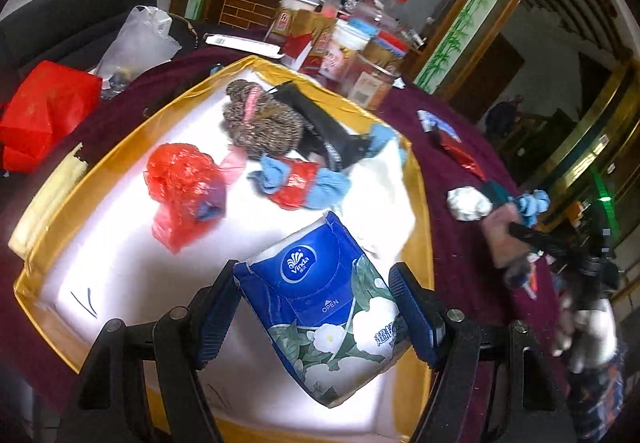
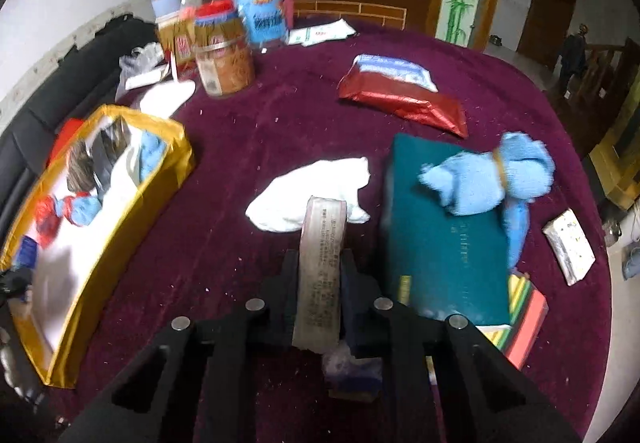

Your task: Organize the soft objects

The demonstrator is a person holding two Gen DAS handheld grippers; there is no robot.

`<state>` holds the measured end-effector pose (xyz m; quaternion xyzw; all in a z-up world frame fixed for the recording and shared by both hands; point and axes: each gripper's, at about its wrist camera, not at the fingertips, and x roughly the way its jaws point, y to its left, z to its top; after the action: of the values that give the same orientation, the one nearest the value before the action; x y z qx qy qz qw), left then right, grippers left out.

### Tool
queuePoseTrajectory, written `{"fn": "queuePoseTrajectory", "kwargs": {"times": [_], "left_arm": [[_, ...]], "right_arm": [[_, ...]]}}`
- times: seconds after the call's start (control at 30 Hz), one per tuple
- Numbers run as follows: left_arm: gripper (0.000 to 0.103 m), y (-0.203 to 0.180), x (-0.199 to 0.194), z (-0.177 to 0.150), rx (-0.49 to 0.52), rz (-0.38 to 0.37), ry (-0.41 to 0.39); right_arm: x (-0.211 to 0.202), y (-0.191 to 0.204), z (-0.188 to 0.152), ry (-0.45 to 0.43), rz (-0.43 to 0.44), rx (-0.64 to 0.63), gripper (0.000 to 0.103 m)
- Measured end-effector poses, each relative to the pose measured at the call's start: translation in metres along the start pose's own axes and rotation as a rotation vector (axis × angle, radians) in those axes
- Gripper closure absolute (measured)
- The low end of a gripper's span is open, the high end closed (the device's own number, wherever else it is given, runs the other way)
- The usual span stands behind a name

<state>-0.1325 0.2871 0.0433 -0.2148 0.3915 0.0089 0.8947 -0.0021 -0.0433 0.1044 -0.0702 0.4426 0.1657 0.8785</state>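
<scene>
My left gripper (image 1: 316,303) is shut on a blue Vinda tissue pack (image 1: 320,307) and holds it over the gold-rimmed box (image 1: 120,147). In the box lie a red plastic bag (image 1: 184,187), a knitted brown bundle (image 1: 260,119), a black item (image 1: 320,123) and blue cloth (image 1: 320,183). My right gripper (image 2: 320,267) is shut on a pale flat packet (image 2: 322,263) above the maroon table. Ahead of it lie a white cloth (image 2: 308,195), and a blue cloth bundle (image 2: 488,175) on a dark green box (image 2: 436,255). The gold box (image 2: 160,171) is at left.
A red foil pack (image 2: 404,95) lies on the maroon table (image 2: 280,115) further back. Jars and snack boxes (image 2: 224,43) stand at the far edge. A small wrapped packet (image 2: 568,247) is at right. A red bag (image 1: 44,111) and a clear plastic bag (image 1: 136,43) sit left of the gold box.
</scene>
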Motion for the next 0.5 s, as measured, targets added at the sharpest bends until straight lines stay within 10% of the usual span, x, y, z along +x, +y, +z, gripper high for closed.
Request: {"fn": "queuePoseTrajectory", "kwargs": {"times": [0.17, 0.5], "left_arm": [[0.024, 0.005, 0.016, 0.011, 0.008, 0.059, 0.032], [0.021, 0.013, 0.014, 0.017, -0.040, 0.050, 0.055]], "right_arm": [[-0.020, -0.006, 0.005, -0.044, 0.027, 0.034, 0.085], [-0.054, 0.064, 0.021, -0.051, 0.374, 0.009, 0.084]]}}
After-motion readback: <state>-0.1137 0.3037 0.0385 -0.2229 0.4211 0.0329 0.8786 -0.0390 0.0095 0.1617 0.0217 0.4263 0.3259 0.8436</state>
